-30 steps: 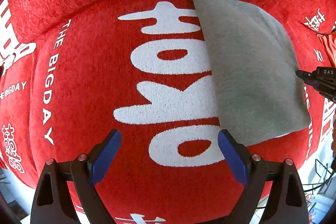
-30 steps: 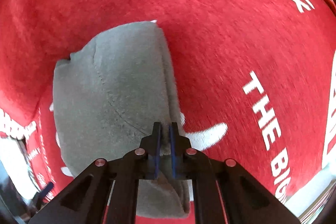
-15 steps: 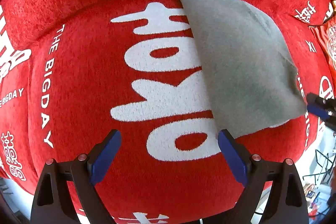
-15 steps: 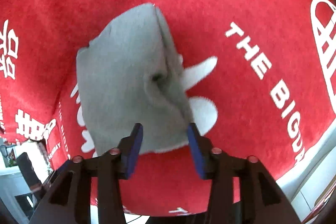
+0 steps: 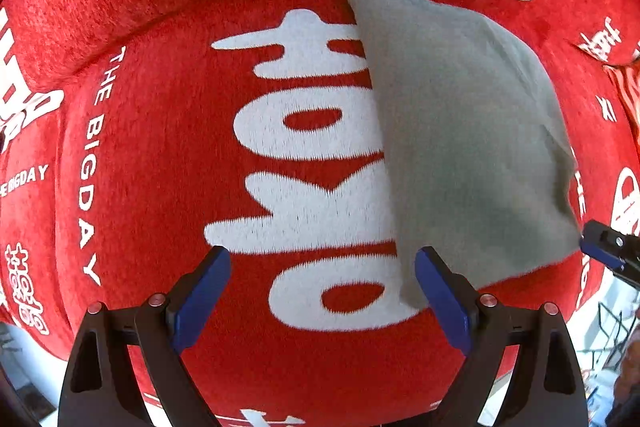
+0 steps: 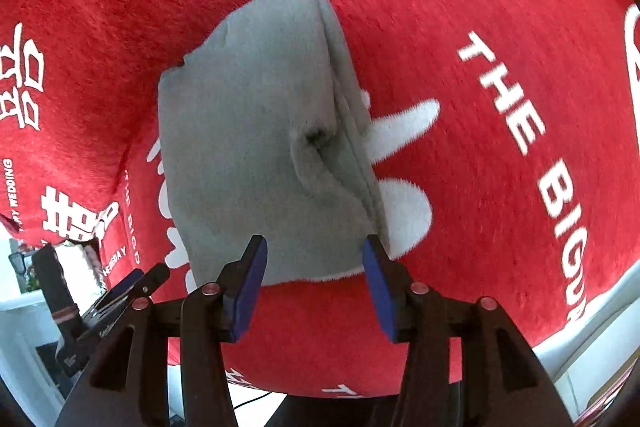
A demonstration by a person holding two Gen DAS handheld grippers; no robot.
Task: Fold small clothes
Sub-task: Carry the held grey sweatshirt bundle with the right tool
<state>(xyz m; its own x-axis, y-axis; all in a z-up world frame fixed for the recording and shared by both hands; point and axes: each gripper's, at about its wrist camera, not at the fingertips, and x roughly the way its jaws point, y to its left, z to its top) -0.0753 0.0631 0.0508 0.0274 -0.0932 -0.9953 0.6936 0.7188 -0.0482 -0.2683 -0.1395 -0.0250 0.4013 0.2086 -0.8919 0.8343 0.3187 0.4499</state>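
Observation:
A folded grey fleece garment (image 5: pixel 464 139) lies flat on a red cover with white lettering (image 5: pixel 160 147). It also shows in the right wrist view (image 6: pixel 248 131), with a small pinched crease near its right edge. My left gripper (image 5: pixel 322 291) is open and empty, hovering just left of the garment's near corner. My right gripper (image 6: pixel 314 283) is open and empty, above the garment's near edge. The right gripper's fingertips (image 5: pixel 596 247) show at the garment's right corner in the left wrist view.
The red cover (image 6: pixel 500 27) spans a cushioned surface with a seam and raised back at the far side. Its front edge drops off to white furniture and floor clutter (image 6: pixel 48 291) below. An orange patterned item (image 5: pixel 628 87) lies at the far right.
My right gripper opened and let go of the grey garment, then drew back and up. The garment now lies at rest. My left gripper stayed open and shifted only slightly.

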